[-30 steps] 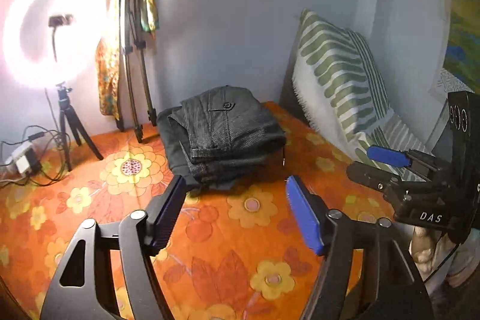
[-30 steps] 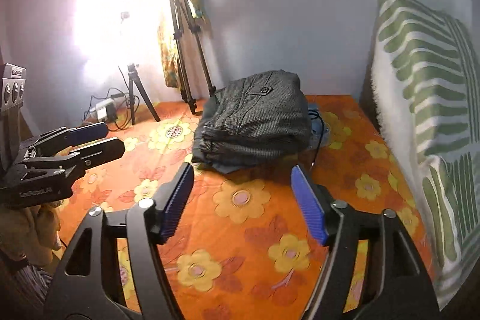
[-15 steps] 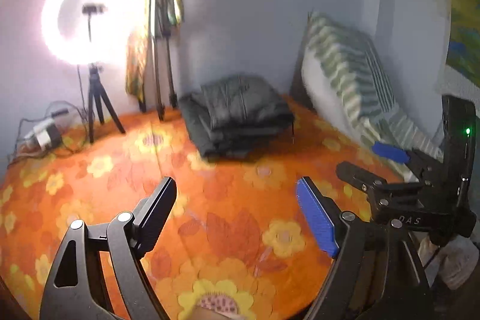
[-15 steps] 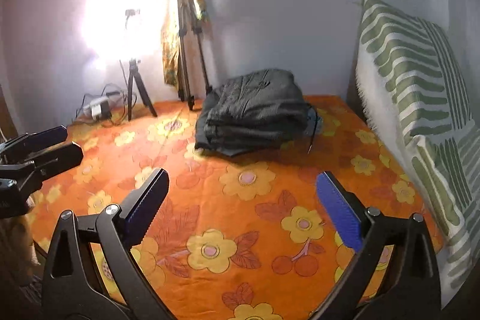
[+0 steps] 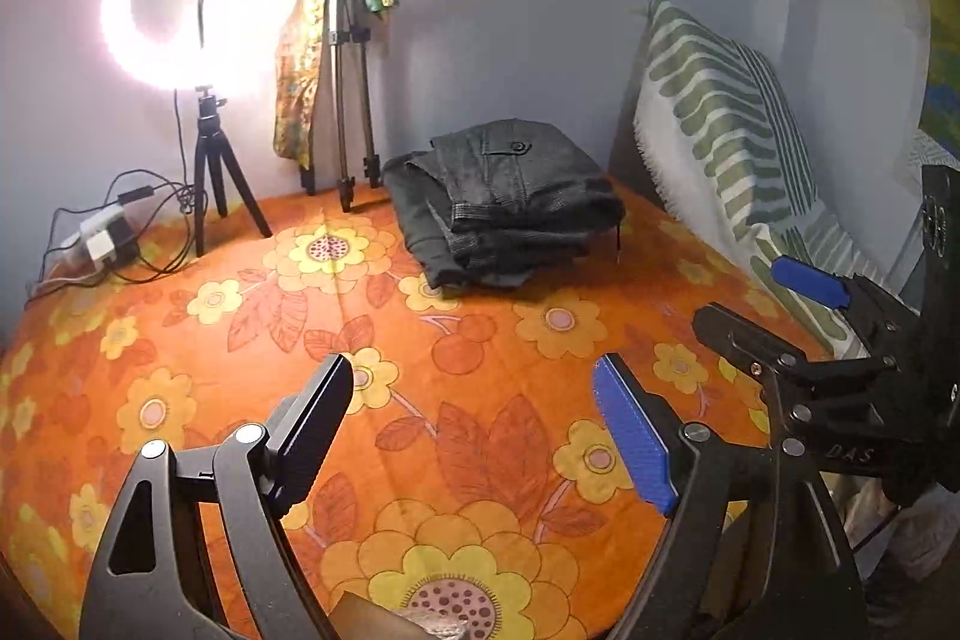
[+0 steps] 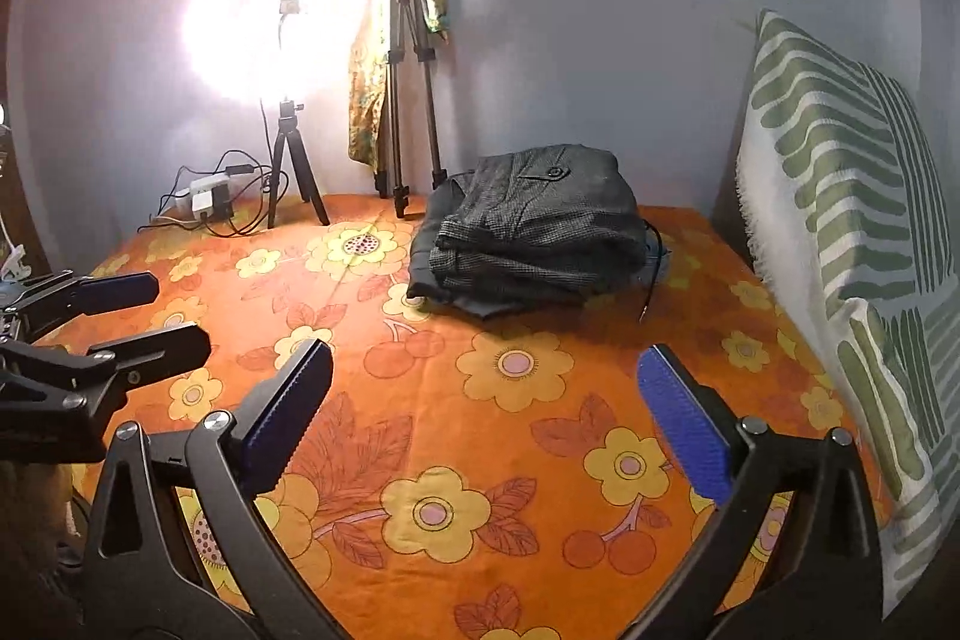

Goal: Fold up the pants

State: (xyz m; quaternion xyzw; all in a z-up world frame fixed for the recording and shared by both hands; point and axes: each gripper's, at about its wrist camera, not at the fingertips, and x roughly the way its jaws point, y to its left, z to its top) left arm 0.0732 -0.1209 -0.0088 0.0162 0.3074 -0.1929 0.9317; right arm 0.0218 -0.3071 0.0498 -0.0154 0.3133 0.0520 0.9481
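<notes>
Dark grey pants (image 5: 504, 202) lie folded in a stack at the far side of the orange floral bedsheet (image 5: 468, 400), near the wall; they also show in the right wrist view (image 6: 534, 232). My left gripper (image 5: 474, 424) is open and empty, well back from the pants above the near part of the bed. My right gripper (image 6: 486, 412) is open and empty, also well short of the pants. Each gripper shows in the other's view, the right one (image 5: 774, 310) at the right edge and the left one (image 6: 150, 316) at the left edge.
A lit ring light on a small tripod (image 5: 204, 100) and a taller tripod draped with cloth (image 5: 342, 40) stand at the back wall. A power strip with cables (image 5: 102, 238) lies at back left. A green-striped pillow (image 6: 852, 232) leans along the right side.
Both grippers have drawn back from the folded pants toward the near edge of the bed, and their jaws have opened wider. The pants have stayed in place.
</notes>
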